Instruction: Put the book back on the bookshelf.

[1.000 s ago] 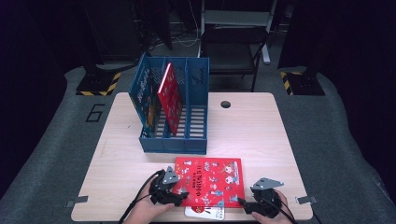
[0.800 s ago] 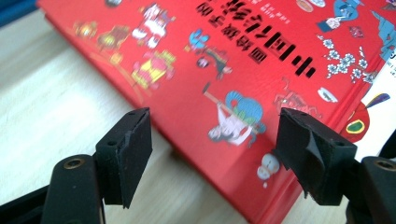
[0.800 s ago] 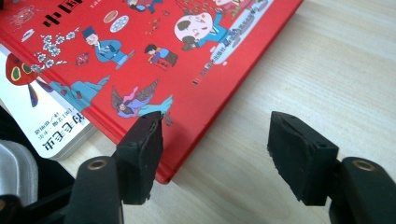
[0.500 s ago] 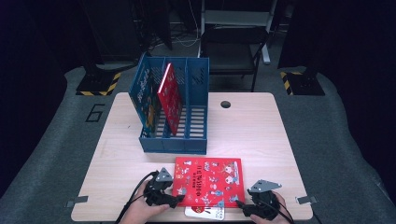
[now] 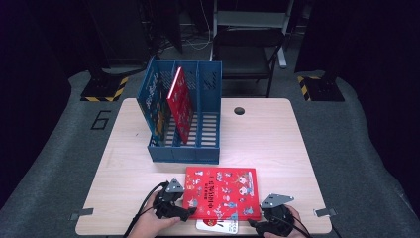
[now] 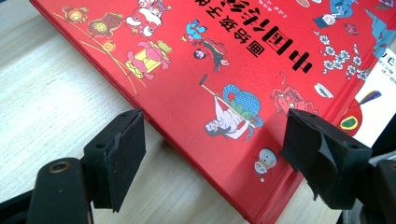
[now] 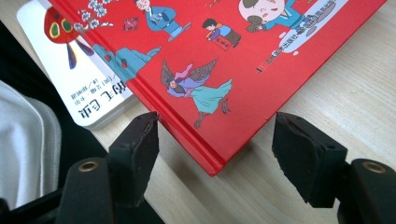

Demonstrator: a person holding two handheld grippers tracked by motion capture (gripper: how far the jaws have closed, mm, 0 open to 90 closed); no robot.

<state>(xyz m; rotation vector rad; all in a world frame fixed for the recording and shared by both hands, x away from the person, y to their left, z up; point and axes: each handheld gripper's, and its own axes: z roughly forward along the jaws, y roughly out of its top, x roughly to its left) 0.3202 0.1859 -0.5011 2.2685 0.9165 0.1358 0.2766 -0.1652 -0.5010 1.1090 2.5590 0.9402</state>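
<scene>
**Both grippers stand open at the near corners of the red book**

The red picture book (image 5: 221,192) lies flat on the wooden table (image 5: 277,144), close to its near edge and about midway between the left and right edges. It rests partly on a thinner white book (image 5: 217,226), which pokes out from beneath it at the near edge.

The left gripper (image 5: 184,212) sits at the red book's near-left corner. In the left gripper view its 2 black jaws are spread wide, 1 over the bare table and 1 over the cover near the corner, with the book's edge (image 6: 196,154) running between them. The pads do not press on the book; the jaws have just been opening further, so this gripper is released.

The right gripper (image 5: 262,224) sits at the book's near-right corner. In the right gripper view its jaws also stand apart on either side of the corner (image 7: 212,163), clear of the cover, and they have just been opening a little. The white book (image 7: 88,88) shows at the left of that view, under the red one.

Farther back, toward the table's far-left part, stands a blue file rack (image 5: 185,148) with 3 compartments. A blue book (image 5: 157,111) leans in the left compartment and a red book (image 5: 179,101) leans in the middle one. A round hole (image 5: 239,110) sits in the table near the far edge.
</scene>
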